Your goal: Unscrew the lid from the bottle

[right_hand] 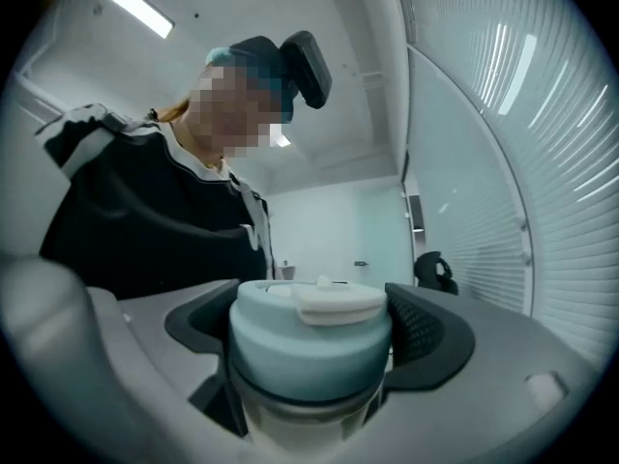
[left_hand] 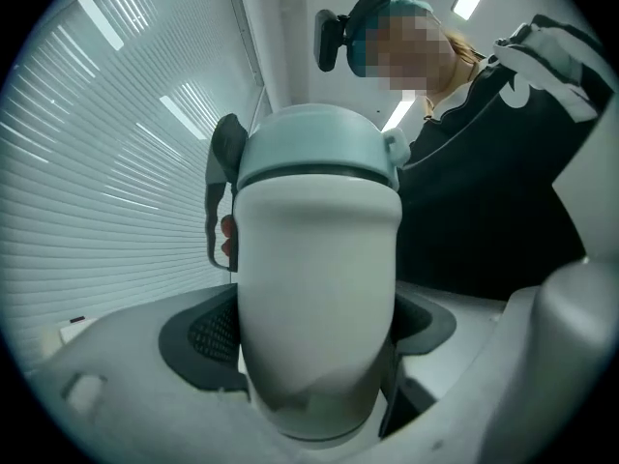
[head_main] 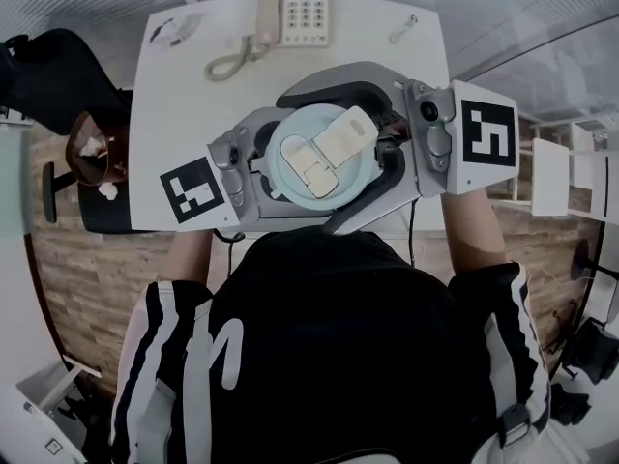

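In the head view I look straight down on the bottle's pale blue lid with its cream flip cap, held up in front of the person's chest. My left gripper comes in from the left and my right gripper from the right. In the left gripper view the white bottle body fills the gap and my left gripper is shut on it, with the lid above. In the right gripper view my right gripper is shut on the lid, its dark pads pressed against it.
A white table lies below and beyond the bottle, with a cream telephone at its far edge and a small object at the far right. A black chair stands to the left.
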Motion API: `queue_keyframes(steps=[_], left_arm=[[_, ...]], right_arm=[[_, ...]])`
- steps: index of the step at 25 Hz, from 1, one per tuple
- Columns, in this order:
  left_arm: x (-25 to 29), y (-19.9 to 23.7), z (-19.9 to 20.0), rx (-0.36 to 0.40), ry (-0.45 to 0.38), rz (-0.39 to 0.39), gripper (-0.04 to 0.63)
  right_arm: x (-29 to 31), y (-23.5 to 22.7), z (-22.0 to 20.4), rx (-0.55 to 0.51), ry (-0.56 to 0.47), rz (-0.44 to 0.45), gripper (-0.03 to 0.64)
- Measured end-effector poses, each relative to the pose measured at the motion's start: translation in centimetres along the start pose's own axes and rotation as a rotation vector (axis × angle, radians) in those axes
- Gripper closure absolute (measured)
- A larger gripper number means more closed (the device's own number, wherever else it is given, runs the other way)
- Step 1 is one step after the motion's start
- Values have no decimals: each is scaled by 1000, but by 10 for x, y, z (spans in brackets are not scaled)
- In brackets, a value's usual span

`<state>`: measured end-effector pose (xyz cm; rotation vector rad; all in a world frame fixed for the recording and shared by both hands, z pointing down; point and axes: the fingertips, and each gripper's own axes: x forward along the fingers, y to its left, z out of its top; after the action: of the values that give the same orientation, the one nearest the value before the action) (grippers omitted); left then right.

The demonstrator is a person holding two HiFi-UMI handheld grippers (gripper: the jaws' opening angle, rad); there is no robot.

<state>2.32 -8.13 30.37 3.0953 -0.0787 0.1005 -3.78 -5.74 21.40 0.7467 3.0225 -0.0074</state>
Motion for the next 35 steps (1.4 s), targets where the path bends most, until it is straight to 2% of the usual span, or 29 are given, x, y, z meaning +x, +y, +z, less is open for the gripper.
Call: queue_keyframes(steps=[6, 8, 9, 11, 14, 18, 21, 24, 26, 29, 32, 35], left_arm=[[6, -11, -2, 4, 18, -93, 166], [7, -13, -2, -13, 15, -108, 166], [7, -12, -2, -22, 8, -101, 166], [6, -4, -2, -38, -19, -49, 166], [-5, 18, 0, -46, -55, 90, 166], [-20, 52, 3, 8, -38, 321, 166], [-27, 71, 6, 39, -35, 452, 166], [-27, 77, 7, 35, -44, 511, 166], [-25, 77, 4, 6, -52, 511, 166], [-22, 73, 0, -15, -49, 468, 166], [-22, 63, -1, -25, -54, 384, 166], [-22, 54, 3, -40, -74, 326, 166]], right_arm=[[-5, 17, 0, -6, -38, 238, 150], [-5, 18, 3, 17, -62, 274, 150], [-5, 16, 4, 30, -71, 262, 150], [-5, 4, 7, 40, -70, 156, 150], [-11, -20, 13, -3, -69, -114, 146], [-18, -44, 18, -9, -93, -480, 146], [-15, -62, 11, -68, -31, -731, 141], [-12, -74, 4, -142, 28, -867, 141], [-13, -76, -1, -144, 48, -890, 141], [-13, -73, -7, -99, 58, -856, 132], [-13, -67, -2, 19, -45, -742, 130], [-24, -64, 12, 88, -168, -637, 130]])
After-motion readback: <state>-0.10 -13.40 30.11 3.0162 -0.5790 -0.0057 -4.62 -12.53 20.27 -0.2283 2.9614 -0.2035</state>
